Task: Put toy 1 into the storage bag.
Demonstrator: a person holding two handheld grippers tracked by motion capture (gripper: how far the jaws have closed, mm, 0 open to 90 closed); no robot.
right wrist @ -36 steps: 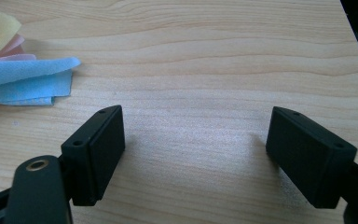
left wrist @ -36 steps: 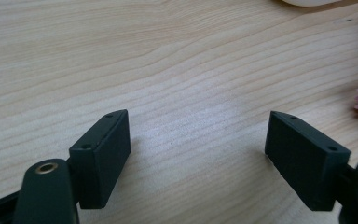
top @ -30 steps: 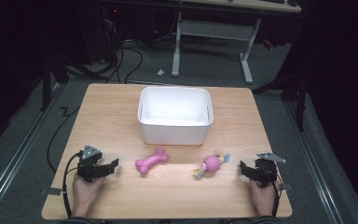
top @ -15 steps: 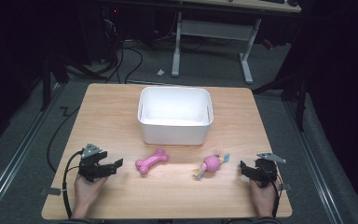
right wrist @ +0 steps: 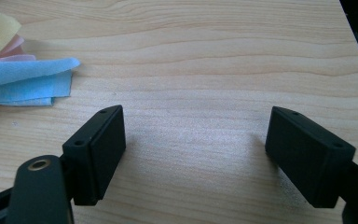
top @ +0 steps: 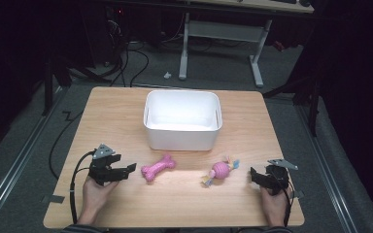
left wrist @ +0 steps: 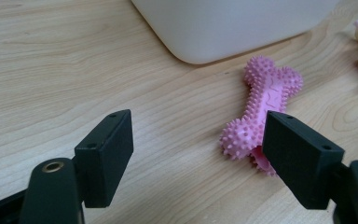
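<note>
Now left gripper [top: 126, 170] sits low over tabletop [top: 175, 208], jaws wide apart, just been closing slightly, nothing between them. Pink spiky bone [top: 158, 167] lies flat just beyond jaw tips, near end beside one jaw, untouched. White bin [top: 182, 121] stands farther ahead, past bone. Right gripper [top: 255, 175] rests near opposite tabletop edge, jaws spread, bare wood between them. Pink ball toy [top: 219, 170] with blue and yellow cloth tails lies just off its jaws, toward bone.

Lab or workshop, dark room, wooden table [top: 126, 111] on grey floor, cables [top: 131, 58], adjustable desk frame [top: 221, 34] behind
</note>
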